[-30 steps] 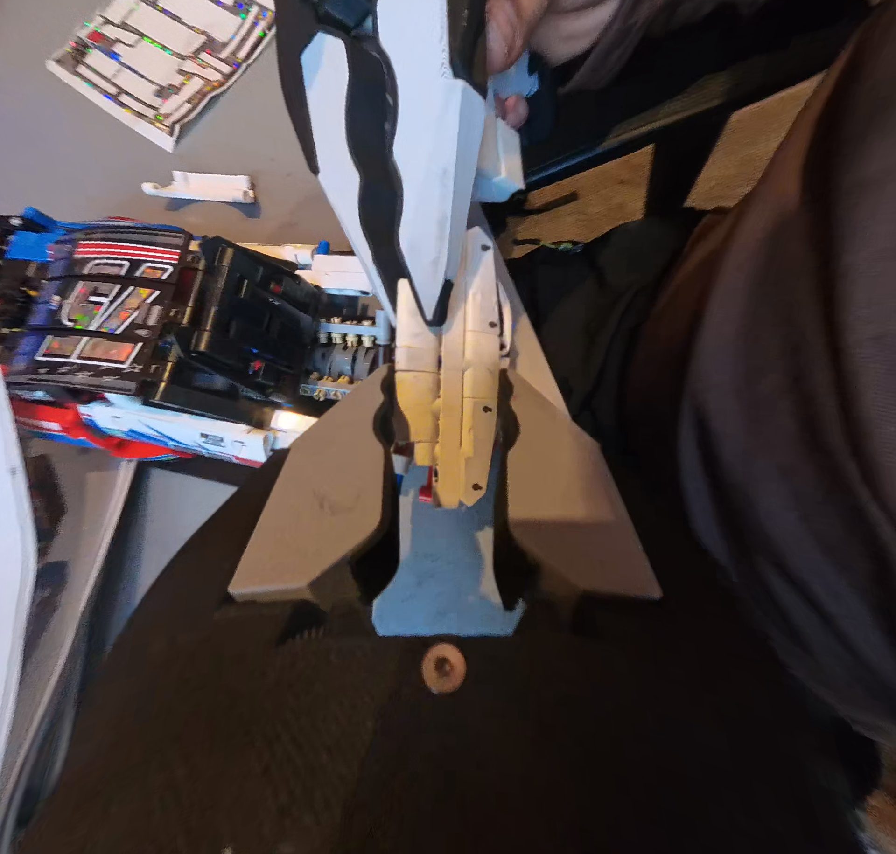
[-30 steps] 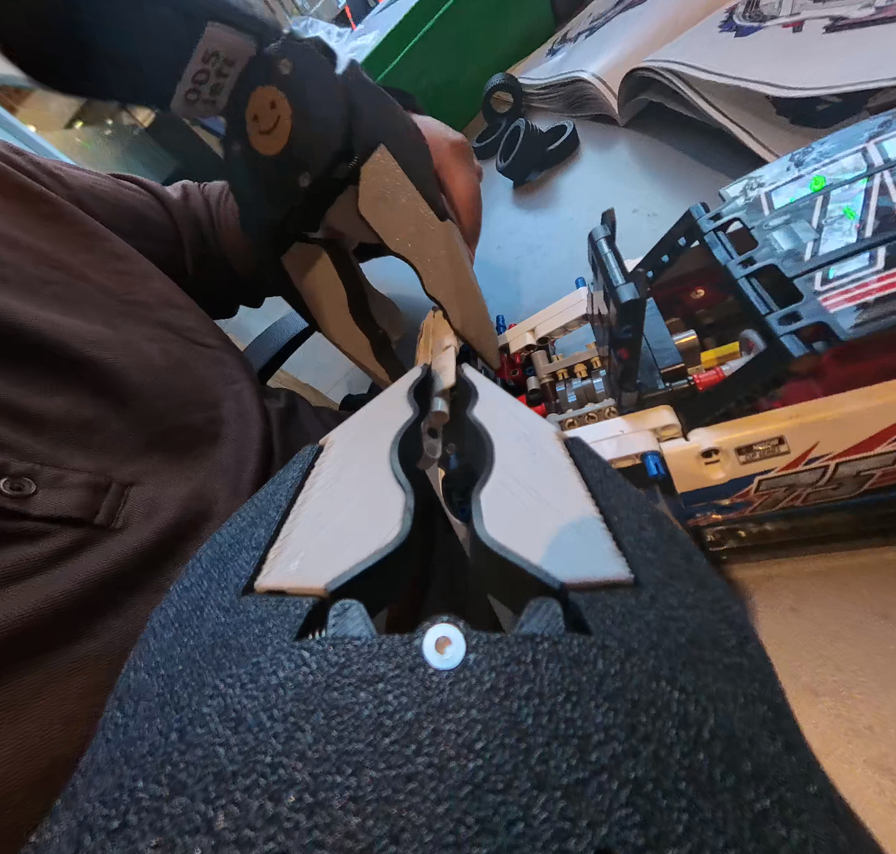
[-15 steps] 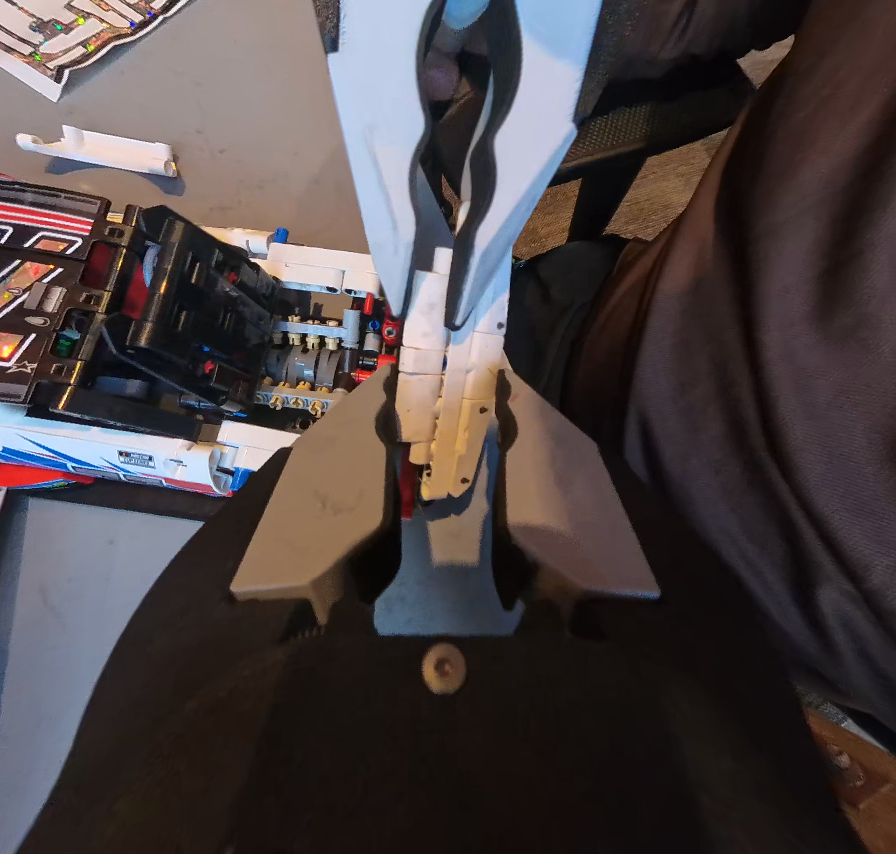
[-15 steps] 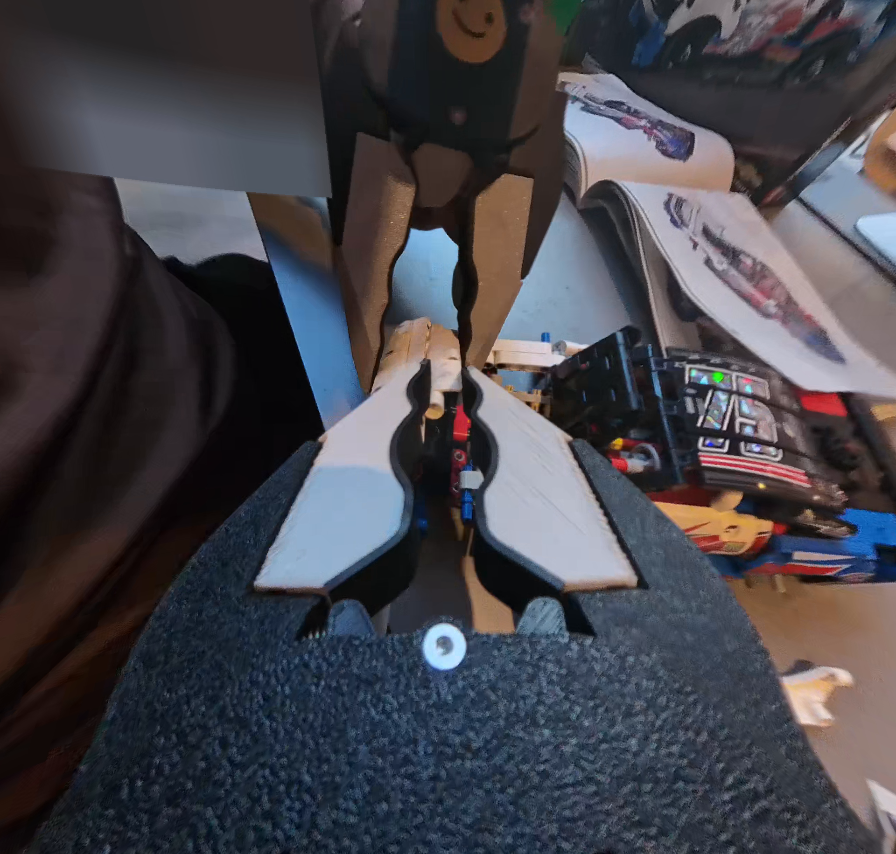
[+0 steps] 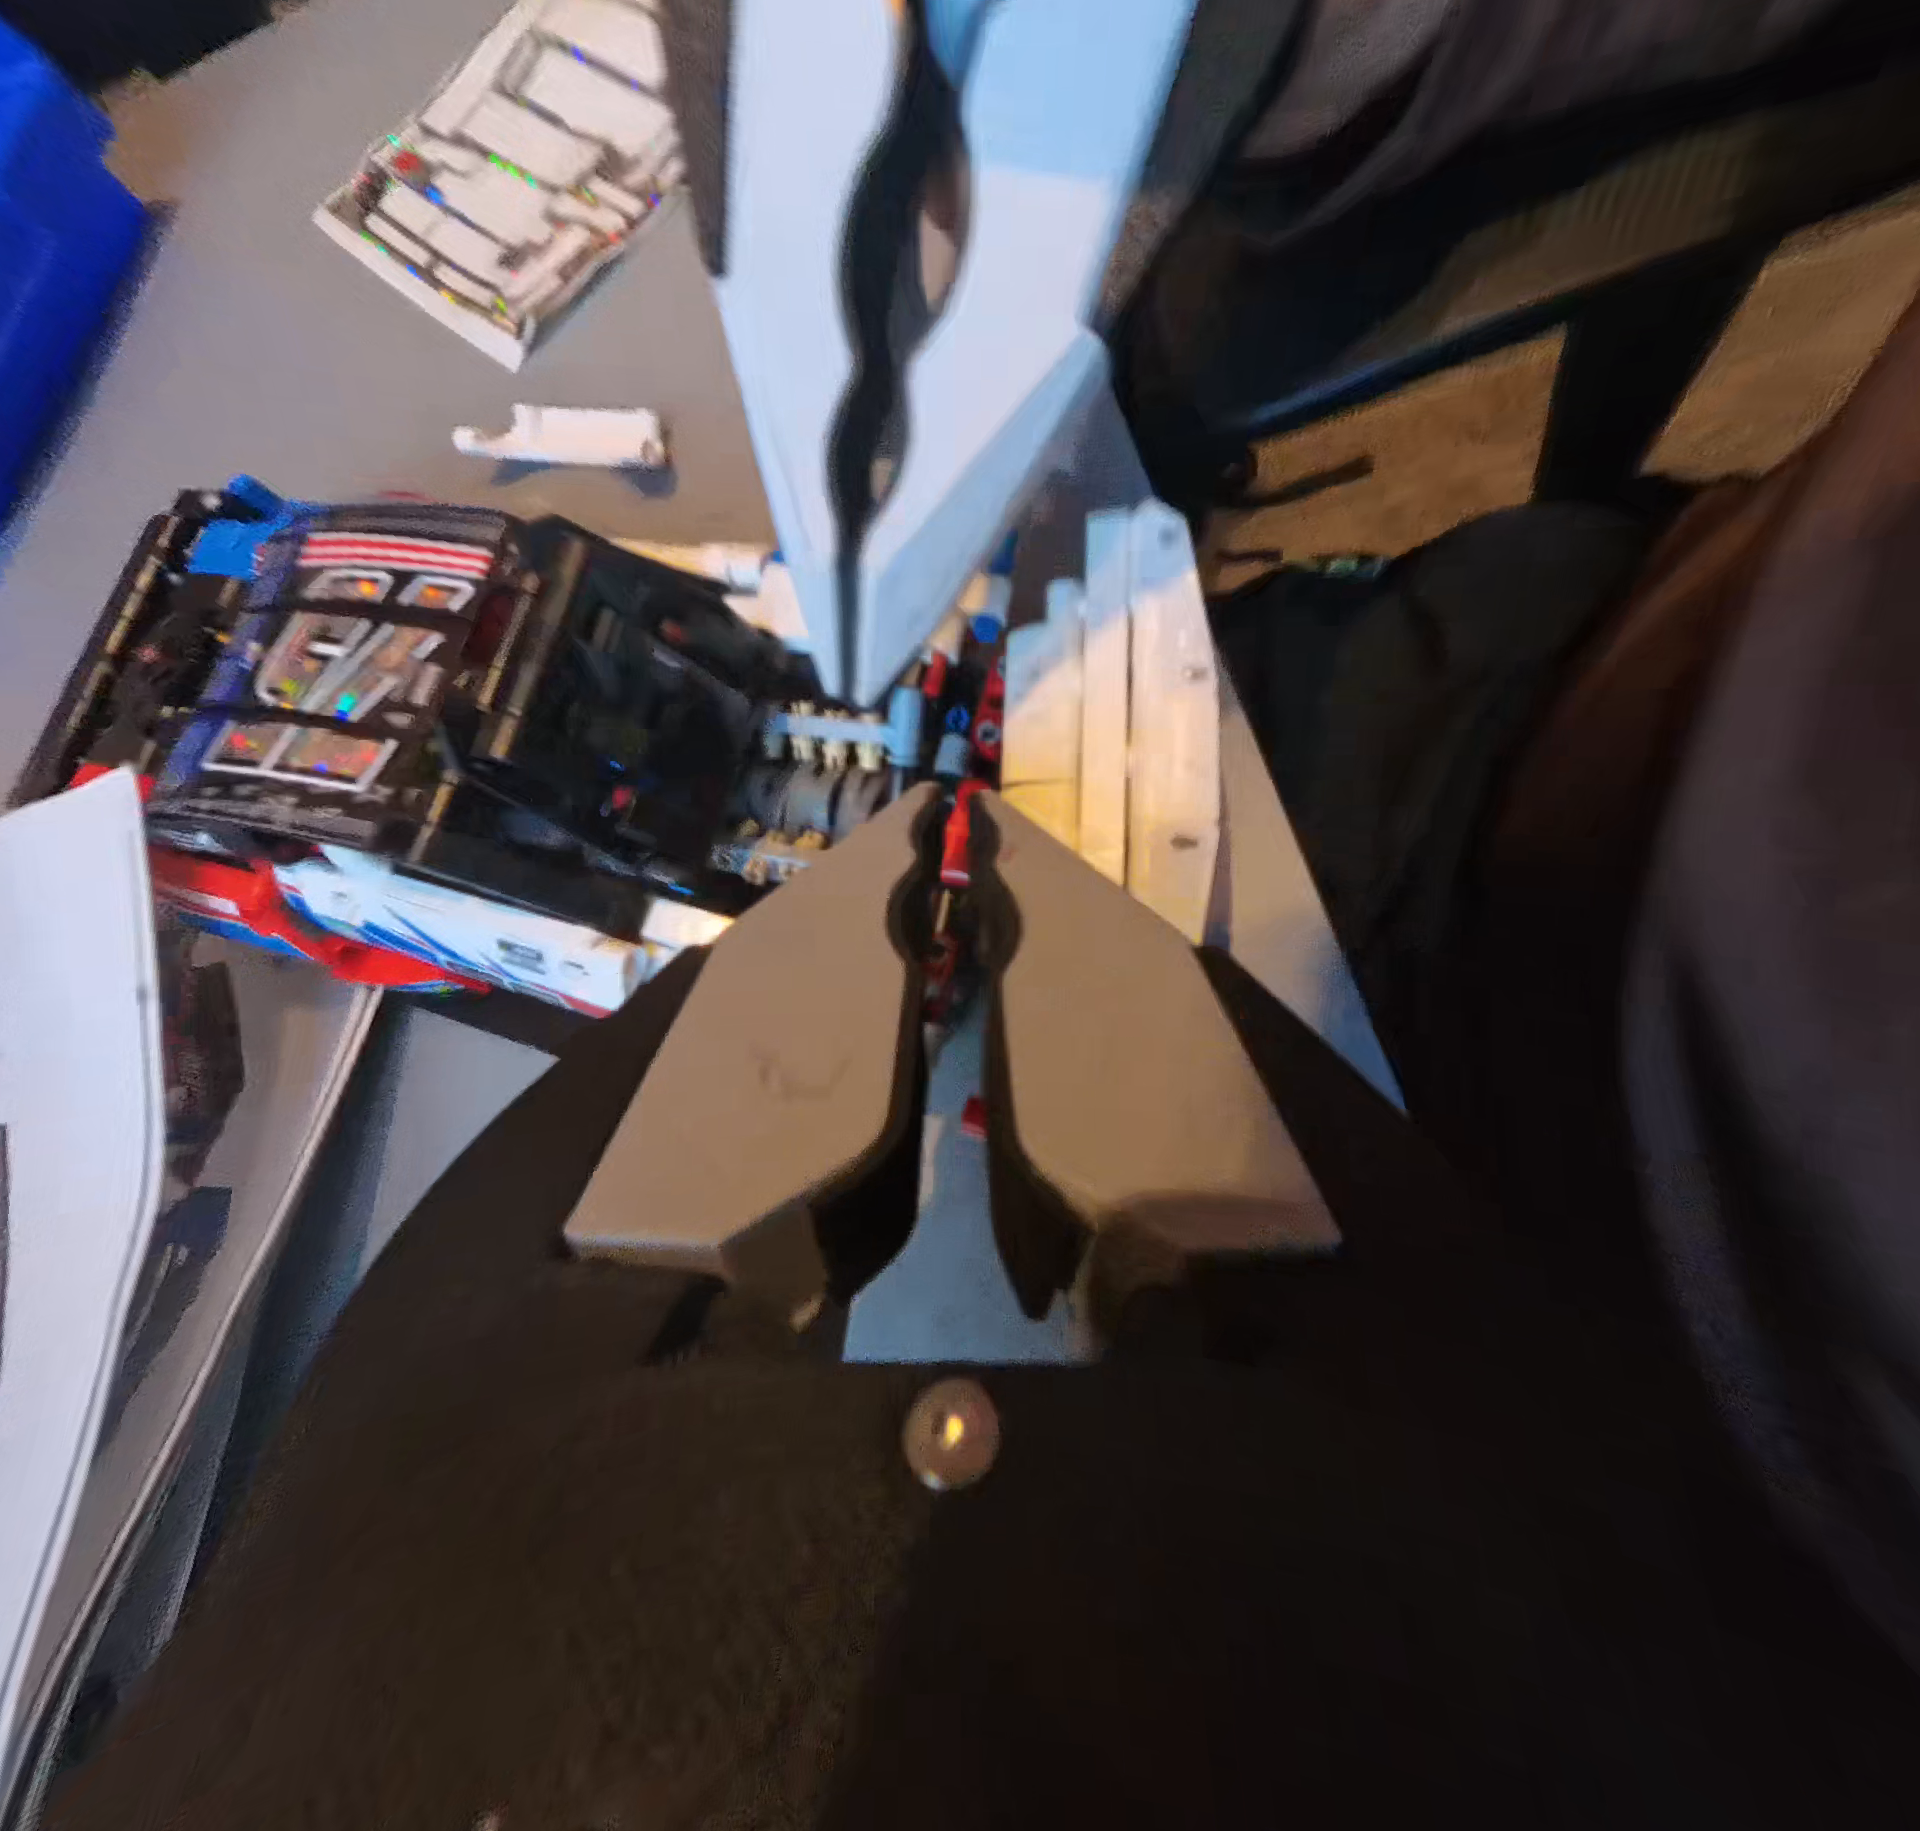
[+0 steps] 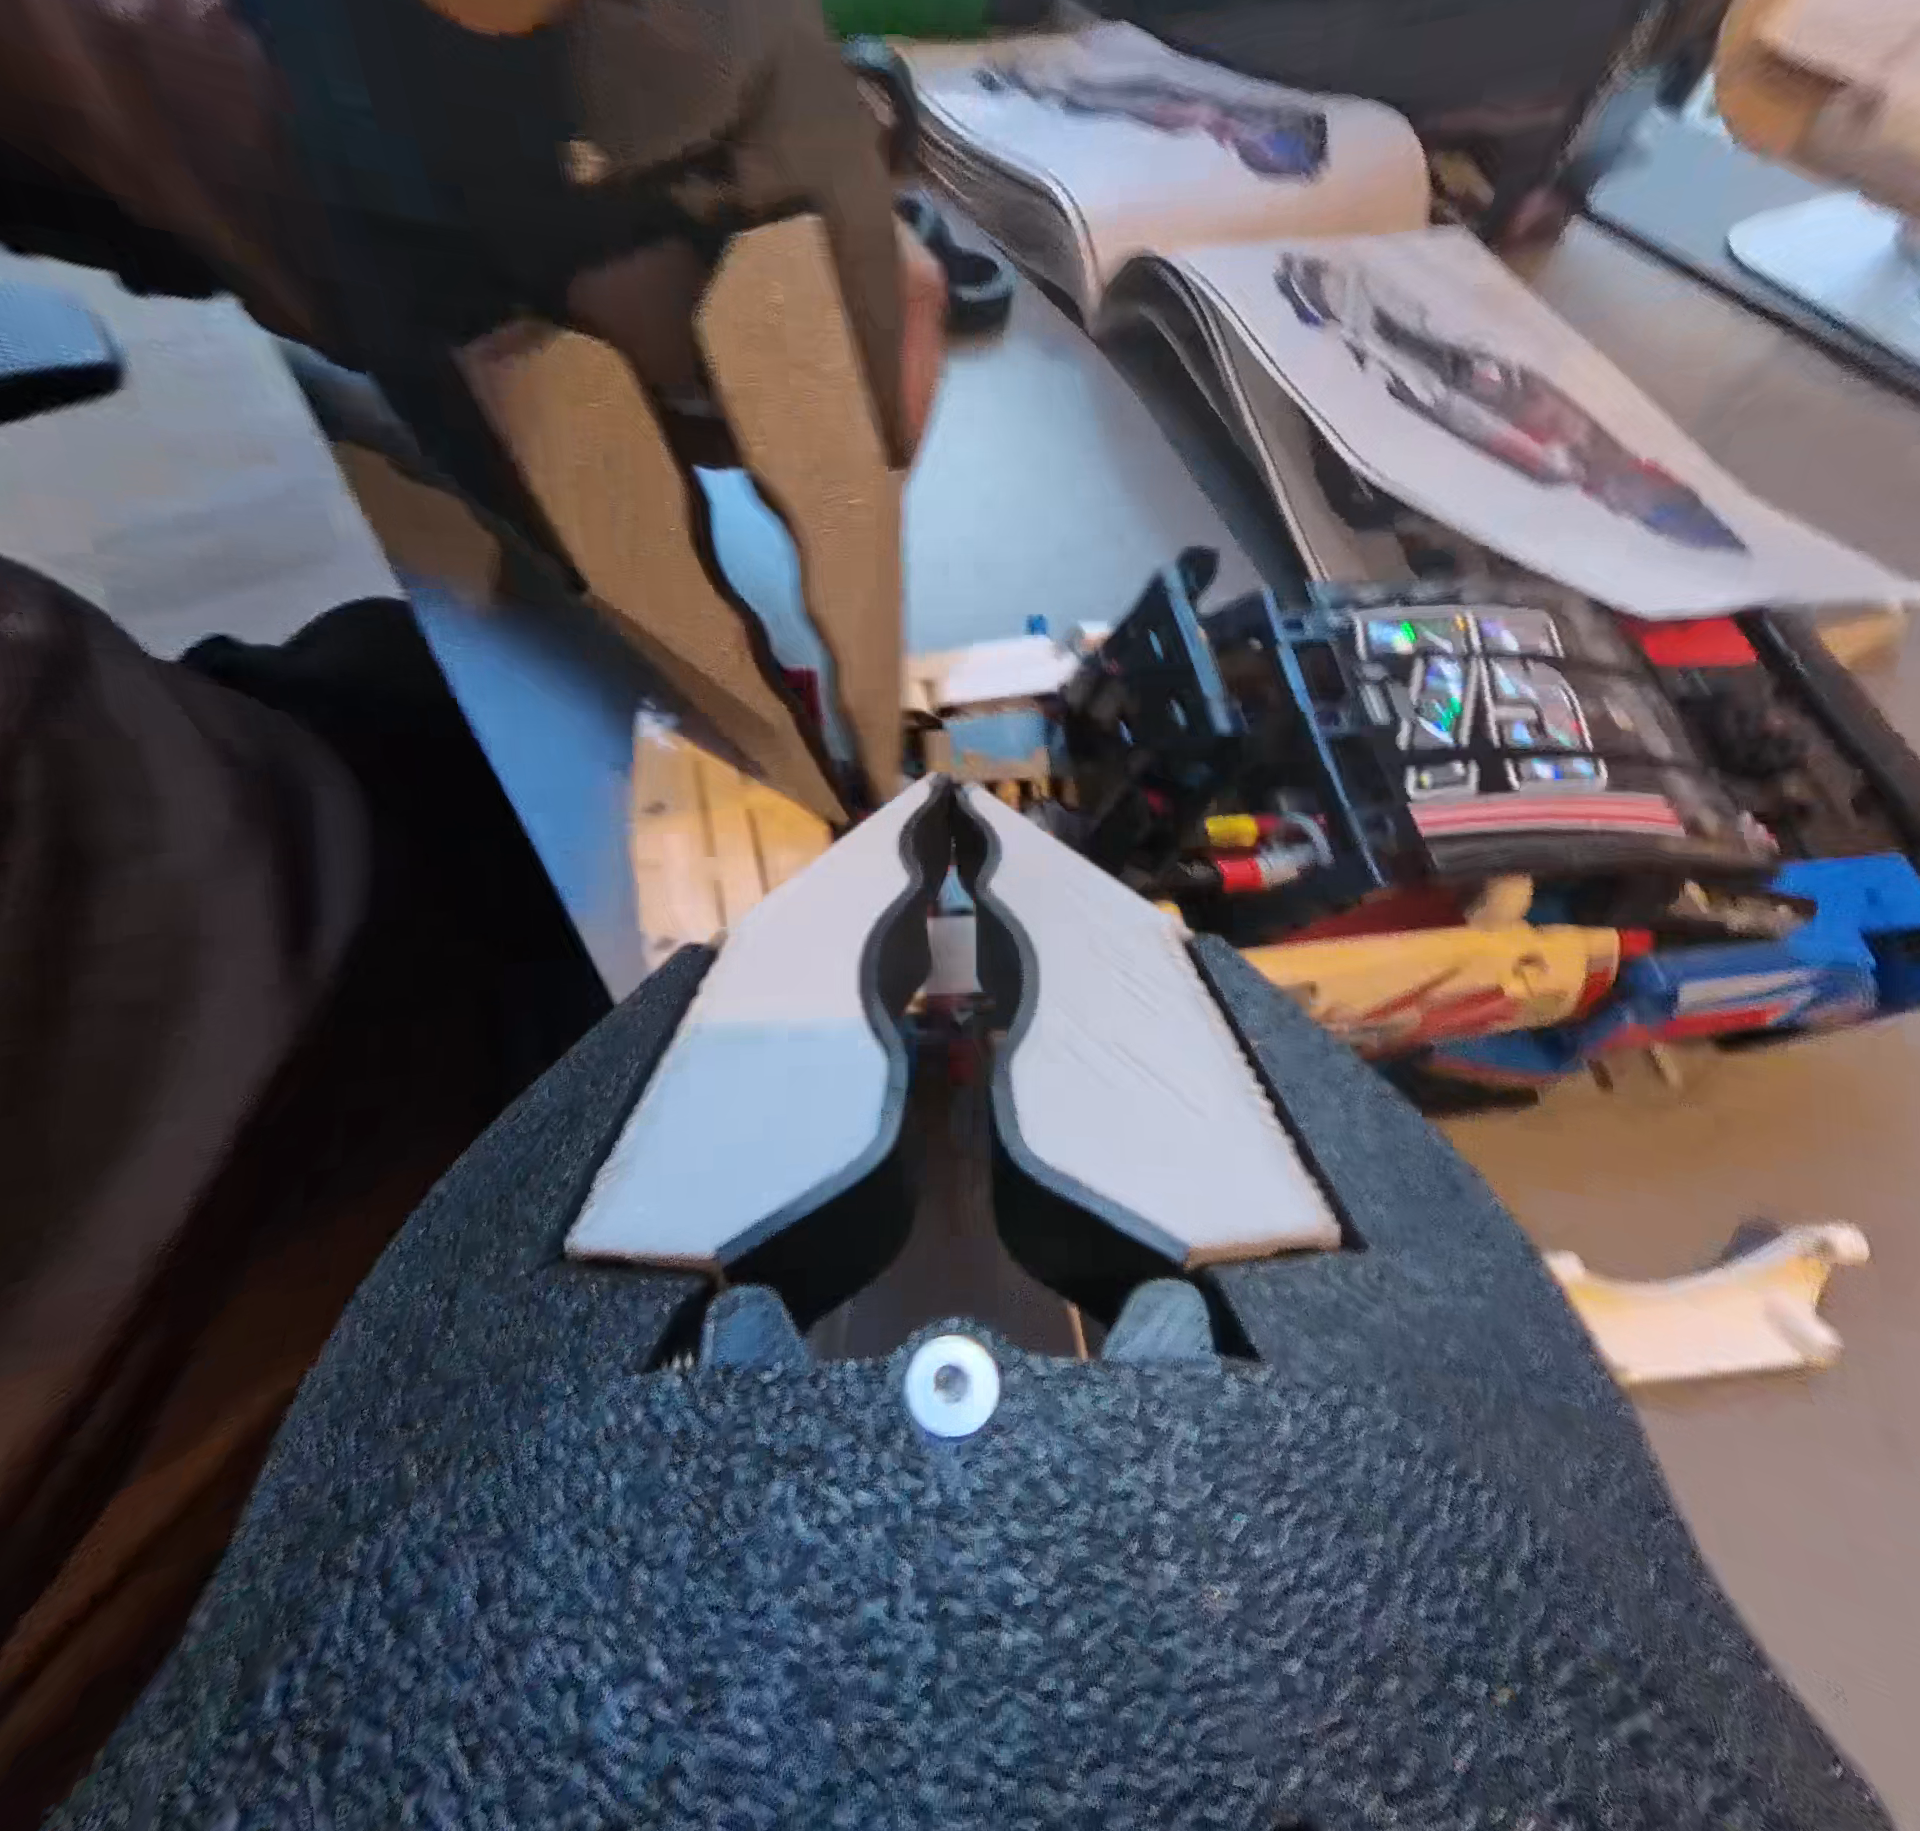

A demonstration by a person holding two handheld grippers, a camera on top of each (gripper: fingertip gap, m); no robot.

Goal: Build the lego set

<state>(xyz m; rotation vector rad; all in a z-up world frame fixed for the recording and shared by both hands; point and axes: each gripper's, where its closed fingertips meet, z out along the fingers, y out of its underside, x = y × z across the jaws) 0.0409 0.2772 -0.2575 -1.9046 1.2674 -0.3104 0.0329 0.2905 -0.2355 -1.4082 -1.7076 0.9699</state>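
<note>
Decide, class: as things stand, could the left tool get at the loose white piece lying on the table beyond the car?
Probably yes, but not directly. The loose white piece lies in the open, yet the car and the right tool stand between it and the left tool, which is shut and must lift over them.

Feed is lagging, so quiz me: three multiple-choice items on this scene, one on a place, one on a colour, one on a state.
1. Where is the loose white curved brick? A on the open paper booklet; B on the grey table, on the camera's side of the black Lego car; C in a gripper.
2. The block at the car's right end in the right wrist view is: A green; B yellow; C blue.
3. The right gripper has its tips: A touching; B wide apart; C out of view.
Key: B, it lies alone on the tabletop; C, plainly blue; A, the tips meet without a gap.
</note>
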